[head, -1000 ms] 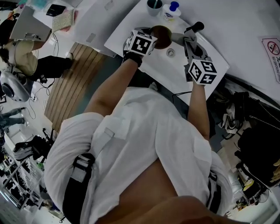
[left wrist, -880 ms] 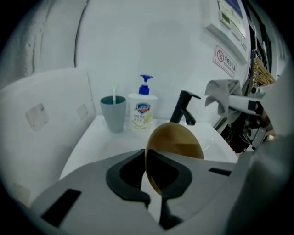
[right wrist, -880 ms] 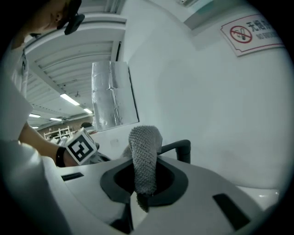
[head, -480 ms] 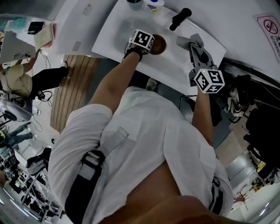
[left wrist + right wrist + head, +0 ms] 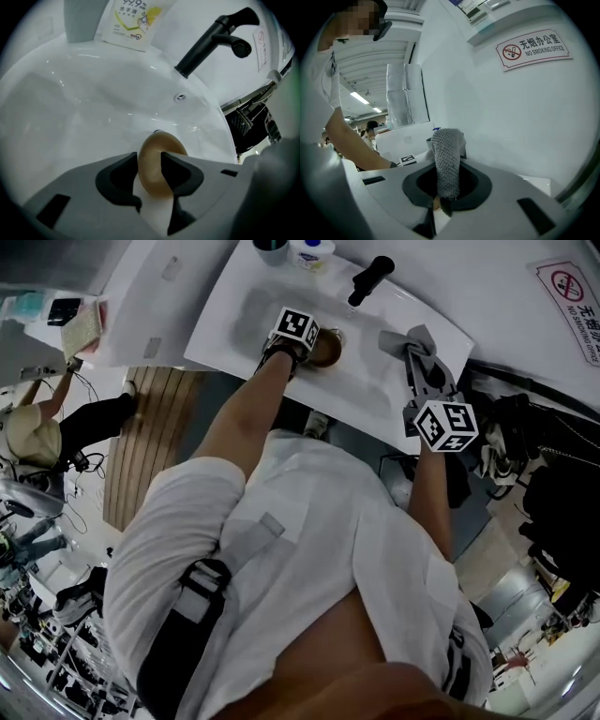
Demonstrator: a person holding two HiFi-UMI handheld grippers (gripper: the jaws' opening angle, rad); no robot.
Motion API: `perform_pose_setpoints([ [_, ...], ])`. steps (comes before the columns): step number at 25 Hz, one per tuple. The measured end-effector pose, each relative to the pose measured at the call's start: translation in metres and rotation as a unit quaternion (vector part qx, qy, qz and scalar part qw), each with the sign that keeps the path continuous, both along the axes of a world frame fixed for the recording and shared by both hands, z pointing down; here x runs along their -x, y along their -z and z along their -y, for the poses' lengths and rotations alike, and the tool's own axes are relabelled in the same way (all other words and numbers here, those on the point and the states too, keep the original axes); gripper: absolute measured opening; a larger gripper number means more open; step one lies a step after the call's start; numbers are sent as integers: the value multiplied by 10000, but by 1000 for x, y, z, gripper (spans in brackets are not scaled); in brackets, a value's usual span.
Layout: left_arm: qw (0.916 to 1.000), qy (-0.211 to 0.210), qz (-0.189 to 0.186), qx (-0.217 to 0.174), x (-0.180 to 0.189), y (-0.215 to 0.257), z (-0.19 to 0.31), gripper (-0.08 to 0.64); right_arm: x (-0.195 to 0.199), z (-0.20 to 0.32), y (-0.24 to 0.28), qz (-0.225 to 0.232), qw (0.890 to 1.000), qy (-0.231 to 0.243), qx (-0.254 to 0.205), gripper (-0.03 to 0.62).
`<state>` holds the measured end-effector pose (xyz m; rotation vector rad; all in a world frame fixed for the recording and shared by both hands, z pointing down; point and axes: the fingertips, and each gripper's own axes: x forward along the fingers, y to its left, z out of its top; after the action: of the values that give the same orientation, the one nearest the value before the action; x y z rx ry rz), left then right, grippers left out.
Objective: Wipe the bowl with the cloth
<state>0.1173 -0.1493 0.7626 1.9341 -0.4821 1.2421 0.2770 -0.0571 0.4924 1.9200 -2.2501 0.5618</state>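
A brown bowl [image 5: 327, 349] rests in the white sink [image 5: 246, 313], near the drain. My left gripper [image 5: 312, 345] points steeply down at it. In the left gripper view the bowl [image 5: 161, 152] stands on edge with its wall between the two fingers [image 5: 185, 173]. The jaws of my left gripper [image 5: 150, 164] have just been opening, and they sit loosely around the wall. My right gripper [image 5: 420, 351] hovers over the sink's right rim, shut on a grey knitted cloth [image 5: 403, 337]. The cloth [image 5: 446, 159] hangs folded out of my right gripper [image 5: 442, 199].
A black faucet [image 5: 368, 279] stands at the back of the sink, and reaches over the basin [image 5: 213, 37]. A soap bottle [image 5: 310, 251] and a cup [image 5: 270, 249] sit on the back ledge. A no-smoking sign [image 5: 534, 48] hangs on the white wall ahead.
My left gripper has gone down into the basin with the bowl, which now lies near the drain. My right gripper has drifted right with the cloth.
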Motion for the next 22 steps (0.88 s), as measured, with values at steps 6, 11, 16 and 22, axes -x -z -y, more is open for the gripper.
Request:
perform_pose_setpoints([
  [6,9939,601,-898,-200,4,49,13,167,2,5,7,114,9998,-10,-176,46],
  [11,9598,1164,-2451,-723,19,144,30,166,3,10,19,256,9989,-30,-401,46],
  [16,9040,1490,-3408,-2106,66,258,49,61,-7,13,45,299,9964,-65,-789,46],
  [22,8119,1466,-3769,-4210,113,377,57,18,-20,17,80,228,9915,-155,-1269,44],
])
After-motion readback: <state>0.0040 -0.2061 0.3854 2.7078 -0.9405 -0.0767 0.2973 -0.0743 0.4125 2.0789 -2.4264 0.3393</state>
